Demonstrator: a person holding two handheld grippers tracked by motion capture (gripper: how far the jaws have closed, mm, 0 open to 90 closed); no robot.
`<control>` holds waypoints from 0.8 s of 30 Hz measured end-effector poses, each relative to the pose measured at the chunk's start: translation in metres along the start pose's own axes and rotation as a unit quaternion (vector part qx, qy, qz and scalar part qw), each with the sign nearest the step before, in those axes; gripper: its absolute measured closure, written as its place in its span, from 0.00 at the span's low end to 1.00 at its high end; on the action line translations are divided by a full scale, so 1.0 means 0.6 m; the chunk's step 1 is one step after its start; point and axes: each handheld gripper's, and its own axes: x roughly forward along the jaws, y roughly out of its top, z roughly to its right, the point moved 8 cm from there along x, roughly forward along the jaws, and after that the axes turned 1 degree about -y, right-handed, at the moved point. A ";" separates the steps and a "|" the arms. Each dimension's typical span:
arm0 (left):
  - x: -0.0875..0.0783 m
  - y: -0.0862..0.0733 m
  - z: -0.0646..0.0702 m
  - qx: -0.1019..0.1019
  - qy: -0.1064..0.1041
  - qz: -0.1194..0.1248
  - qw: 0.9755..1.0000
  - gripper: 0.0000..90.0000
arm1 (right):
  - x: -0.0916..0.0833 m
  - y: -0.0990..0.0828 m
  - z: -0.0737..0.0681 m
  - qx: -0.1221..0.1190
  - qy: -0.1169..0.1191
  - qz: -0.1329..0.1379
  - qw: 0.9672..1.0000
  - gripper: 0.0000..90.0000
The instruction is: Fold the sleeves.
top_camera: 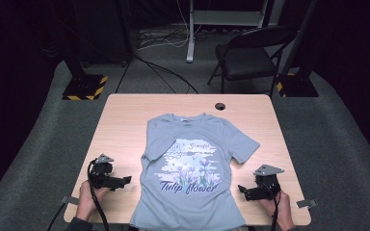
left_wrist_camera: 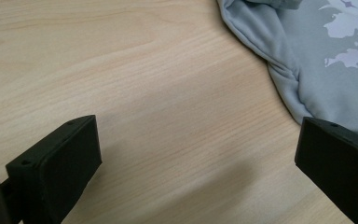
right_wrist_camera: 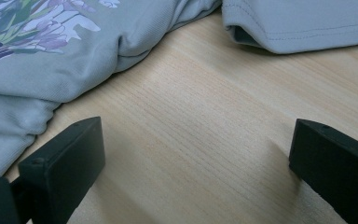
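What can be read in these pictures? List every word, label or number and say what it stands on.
"Tulip flower": dark cursive across the lower part of the print on the grey T-shirt, high view.
"Graceful": small script at the top of the same print; faint, so this reading is uncertain.
A neck label inside the collar is too small to read.
No text on the table or on either gripper.

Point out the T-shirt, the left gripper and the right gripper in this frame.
T-shirt (top_camera: 191,161): high view, on the printed chest.
left gripper (top_camera: 125,180): high view, between its open jaw tips.
right gripper (top_camera: 242,190): high view, between its open jaw tips.
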 end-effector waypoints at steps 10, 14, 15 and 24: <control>-0.003 -0.020 -0.009 -0.020 0.022 0.025 0.999 0.00 | 0.000 0.000 0.000 0.001 0.000 0.001 1.000 0.03; -0.002 -0.025 -0.007 -0.010 0.039 0.039 0.998 0.00 | 0.000 0.000 0.001 0.004 -0.002 0.000 1.000 0.03; -0.002 -0.027 -0.006 -0.006 0.044 0.042 0.998 0.00 | -0.001 0.000 0.002 0.005 -0.003 0.000 1.000 0.03; 0.005 -0.034 0.003 0.023 0.084 0.044 0.995 0.00 | 0.000 0.000 0.003 0.006 -0.002 -0.004 1.000 0.02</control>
